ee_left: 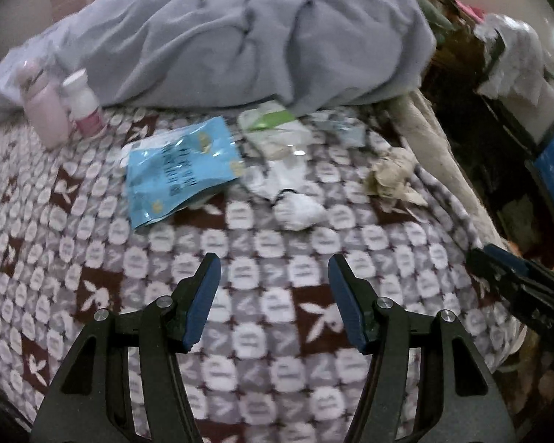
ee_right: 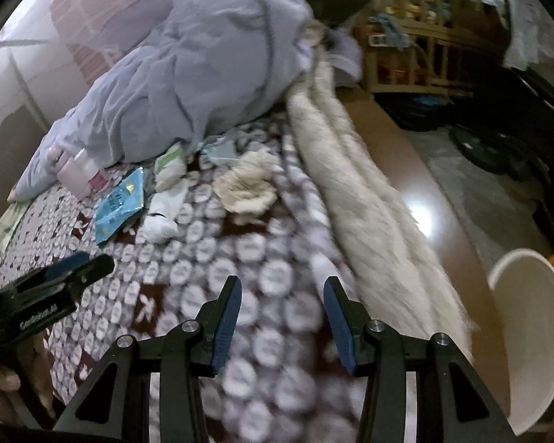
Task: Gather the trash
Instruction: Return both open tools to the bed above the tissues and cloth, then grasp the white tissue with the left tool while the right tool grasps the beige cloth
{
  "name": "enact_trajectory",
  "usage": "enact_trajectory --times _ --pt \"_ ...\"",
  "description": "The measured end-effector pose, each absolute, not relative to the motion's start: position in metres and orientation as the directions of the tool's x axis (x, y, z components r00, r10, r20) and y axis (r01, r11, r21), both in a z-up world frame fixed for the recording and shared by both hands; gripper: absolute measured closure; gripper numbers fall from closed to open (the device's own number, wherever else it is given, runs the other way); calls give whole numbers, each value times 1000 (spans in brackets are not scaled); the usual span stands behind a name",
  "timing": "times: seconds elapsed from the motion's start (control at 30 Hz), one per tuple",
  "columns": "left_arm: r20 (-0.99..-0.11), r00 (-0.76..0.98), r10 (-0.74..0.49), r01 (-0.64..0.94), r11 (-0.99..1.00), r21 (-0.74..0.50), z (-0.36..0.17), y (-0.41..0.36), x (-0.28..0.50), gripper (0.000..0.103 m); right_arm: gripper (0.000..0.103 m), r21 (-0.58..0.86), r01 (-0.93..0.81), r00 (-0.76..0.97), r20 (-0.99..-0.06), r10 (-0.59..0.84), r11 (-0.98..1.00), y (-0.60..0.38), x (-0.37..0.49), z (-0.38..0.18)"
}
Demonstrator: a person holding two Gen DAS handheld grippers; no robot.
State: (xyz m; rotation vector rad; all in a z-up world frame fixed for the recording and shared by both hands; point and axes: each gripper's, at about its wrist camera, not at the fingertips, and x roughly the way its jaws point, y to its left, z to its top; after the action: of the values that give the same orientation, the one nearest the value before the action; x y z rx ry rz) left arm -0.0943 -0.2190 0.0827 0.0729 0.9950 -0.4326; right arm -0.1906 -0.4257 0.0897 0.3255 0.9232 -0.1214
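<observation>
Both tongs hang over the bed's patterned maroon-and-white blanket point(ee_left: 262, 336), each with its blue pads parted and nothing between them. Ahead of the left gripper point(ee_left: 274, 264) lies the trash: a crinkled light-blue foil packet point(ee_left: 177, 170) slightly left, a crumpled white wrapper point(ee_left: 295, 203) straight ahead, a wadded beige tissue point(ee_left: 391, 177) to the right. The right gripper point(ee_right: 282, 286) sits beside a shaggy cream throw point(ee_right: 369, 221), with a white round bin point(ee_right: 535, 332) at its right.
</observation>
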Motion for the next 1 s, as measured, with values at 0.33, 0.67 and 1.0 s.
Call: enact_trajectory --times 0.33,0.67,1.0 --pt "-830 430 -355 383 904 -188 73 -214 -68 44 58 229 204 578 -813 72 952 -409 -97 79" --pt "-830 400 -388 333 906 -263 48 -246 -22 44 58 279 195 573 -810 121 940 -416 -57 56" --pt "-815 354 -458 355 872 -336 39 -249 -22 80 79 306 149 627 -764 149 940 -419 -88 77"
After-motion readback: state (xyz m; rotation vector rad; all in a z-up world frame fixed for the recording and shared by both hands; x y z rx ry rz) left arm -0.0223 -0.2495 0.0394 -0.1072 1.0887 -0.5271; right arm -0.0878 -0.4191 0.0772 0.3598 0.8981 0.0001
